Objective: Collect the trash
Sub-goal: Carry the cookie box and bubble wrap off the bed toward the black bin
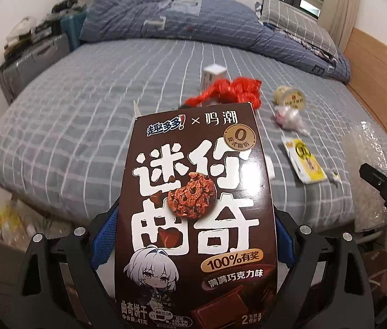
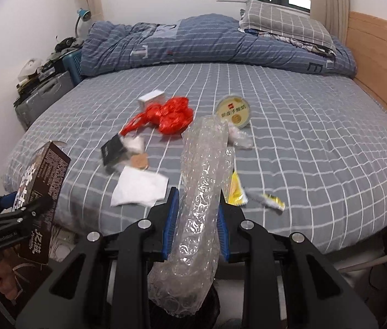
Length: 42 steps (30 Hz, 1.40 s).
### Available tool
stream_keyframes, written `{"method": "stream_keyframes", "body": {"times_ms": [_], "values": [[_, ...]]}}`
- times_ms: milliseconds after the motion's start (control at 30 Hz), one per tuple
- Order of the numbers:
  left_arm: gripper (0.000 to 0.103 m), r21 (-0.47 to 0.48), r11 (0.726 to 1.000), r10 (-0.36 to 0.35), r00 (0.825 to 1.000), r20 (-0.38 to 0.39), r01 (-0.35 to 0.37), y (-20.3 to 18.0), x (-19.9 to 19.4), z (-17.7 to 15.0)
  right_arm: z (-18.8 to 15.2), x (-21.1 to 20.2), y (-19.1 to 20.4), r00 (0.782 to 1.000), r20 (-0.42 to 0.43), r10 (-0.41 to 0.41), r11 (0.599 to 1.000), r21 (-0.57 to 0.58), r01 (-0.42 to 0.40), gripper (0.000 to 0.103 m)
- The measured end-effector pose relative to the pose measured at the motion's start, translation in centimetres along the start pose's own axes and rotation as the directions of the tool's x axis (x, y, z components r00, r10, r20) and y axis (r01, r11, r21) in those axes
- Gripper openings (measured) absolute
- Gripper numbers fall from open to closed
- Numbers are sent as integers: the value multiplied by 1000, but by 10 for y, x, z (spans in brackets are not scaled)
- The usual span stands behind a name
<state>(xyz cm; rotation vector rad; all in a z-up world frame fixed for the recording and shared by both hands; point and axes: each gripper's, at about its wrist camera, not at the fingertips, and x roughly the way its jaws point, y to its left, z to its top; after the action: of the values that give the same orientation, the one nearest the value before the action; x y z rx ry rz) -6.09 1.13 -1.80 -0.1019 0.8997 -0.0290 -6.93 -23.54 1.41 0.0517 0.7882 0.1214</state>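
Both claws are loaded: the left gripper [image 1: 196, 235] is clenched on the brown cookie box [image 1: 196, 205], its blue pads pressing the two long sides, and the right gripper [image 2: 197, 219] is clenched on a crumpled strip of bubble wrap [image 2: 201, 192] that stands up between its fingers. Both are held over the near edge of the bed [image 2: 316, 164], just outside the mattress.

I judge the step in hand is to carry these two pieces to a trash container; none is clearly visible, only a dark round shape under the bubble wrap in the right wrist view, which I cannot identify. To do it well, keep both grips firm until each piece is over the opening, since the wrap is soft and may slip.

More trash is waiting near the middle of the bed: a red net bag [image 2: 166, 116], a round yellow cup [image 2: 233, 111], a yellow wrapper [image 2: 237, 192], a white paper [image 2: 138, 189] and a small white box [image 2: 152, 97].
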Motion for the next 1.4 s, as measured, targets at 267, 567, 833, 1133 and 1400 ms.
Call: {"method": "stream_keyframes", "body": {"times_ms": [267, 567, 833, 1133, 1400], "values": [[89, -16, 1000, 15, 999, -52, -16, 4, -11, -39, -39, -9, 23, 998, -69, 4, 1000, -28, -6, 25], [89, -7, 1000, 3, 994, -113, -4, 0, -2, -77, -80, -4, 35, 991, -135, -8, 999, -34, 3, 25], [89, -3, 1000, -25, 988, -149, 25, 5, 36, -110, -119, 43, 38, 976, -216, -2, 999, -49, -9, 25], [89, -15, 1000, -25, 964, -264, 22, 1, 101, -137, -147, 103, 41, 946, -325, 20, 998, -51, -38, 25], [89, -1, 1000, 4, 943, -334, -5, 1, 139, -153, -168, 135, 38, 914, -405, 24, 998, -39, -43, 25]]}}
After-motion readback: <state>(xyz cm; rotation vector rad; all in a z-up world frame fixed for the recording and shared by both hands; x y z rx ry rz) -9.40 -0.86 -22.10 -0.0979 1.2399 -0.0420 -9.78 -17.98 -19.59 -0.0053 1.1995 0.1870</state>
